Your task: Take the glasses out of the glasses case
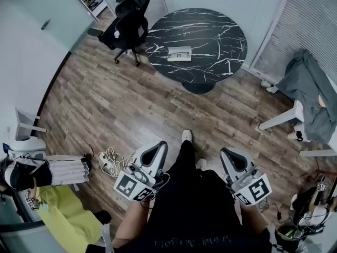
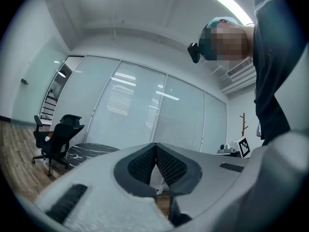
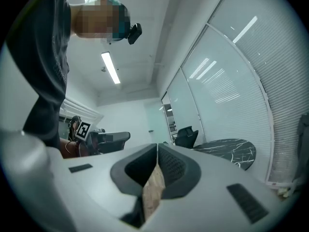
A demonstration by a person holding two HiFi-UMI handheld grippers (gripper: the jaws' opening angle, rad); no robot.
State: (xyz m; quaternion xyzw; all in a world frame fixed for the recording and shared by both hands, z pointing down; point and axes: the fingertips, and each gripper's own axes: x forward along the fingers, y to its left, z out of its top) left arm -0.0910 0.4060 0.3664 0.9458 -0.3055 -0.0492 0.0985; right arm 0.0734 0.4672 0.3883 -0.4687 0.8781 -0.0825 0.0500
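- Glasses with a dark frame (image 1: 180, 52) lie on a pale flat rectangle (image 1: 172, 58) on the round black marble-patterned table (image 1: 216, 33), well apart from both grippers.
- My left gripper (image 1: 159, 145) hangs low beside the person's legs, its jaws pressed together with nothing between them.
- My right gripper (image 1: 226, 152) is likewise closed and empty.
- A black office chair (image 1: 129, 22) stands just beside the table.

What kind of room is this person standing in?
Probably an office meeting room: there is a round, dark, marble-patterned table with a black office chair beside it, and tall blinds run along one side.
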